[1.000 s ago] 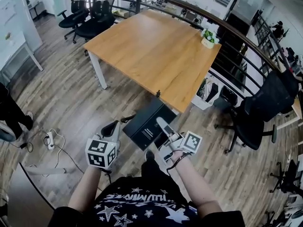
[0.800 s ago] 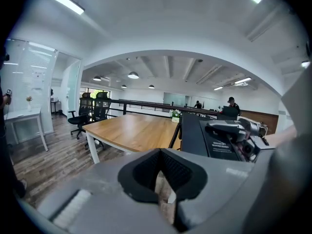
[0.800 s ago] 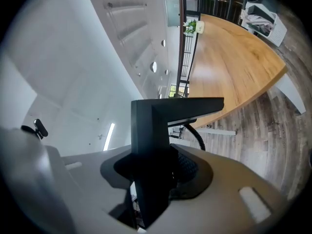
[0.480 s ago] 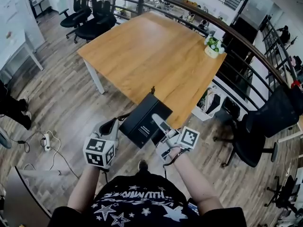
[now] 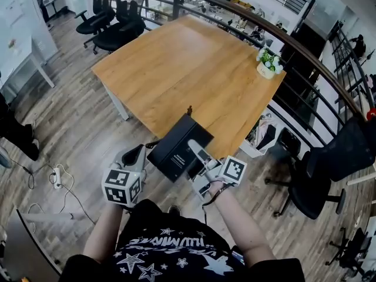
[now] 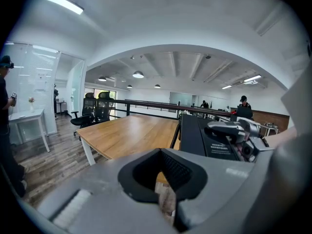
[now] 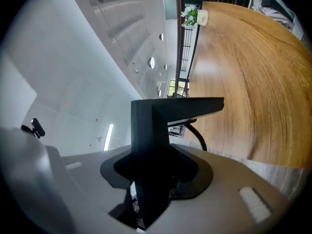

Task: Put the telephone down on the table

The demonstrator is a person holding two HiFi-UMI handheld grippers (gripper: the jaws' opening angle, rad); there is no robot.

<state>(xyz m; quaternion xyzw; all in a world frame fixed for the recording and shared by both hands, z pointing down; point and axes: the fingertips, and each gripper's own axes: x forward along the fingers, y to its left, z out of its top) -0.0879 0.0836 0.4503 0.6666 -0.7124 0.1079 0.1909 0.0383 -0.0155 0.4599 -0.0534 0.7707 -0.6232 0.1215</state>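
Note:
The telephone is a flat black box with a coiled cord at its far corner. It is held in the air over the near edge of the wooden table. My right gripper is shut on the telephone's right edge; in the right gripper view the black edge fills the jaws. My left gripper hangs just left of the telephone, apart from it, shut on nothing. In the left gripper view the telephone and the right gripper lie to the right, with the table ahead.
A small potted plant stands at the table's far right corner. Black office chairs stand beyond the far left corner, another chair at the right. A curved railing runs behind. A power strip lies on the floor.
Both grippers and the telephone have moved forward to the table. The telephone, earlier over the floor short of the edge, now overlaps the table's near edge. The grip has not changed.

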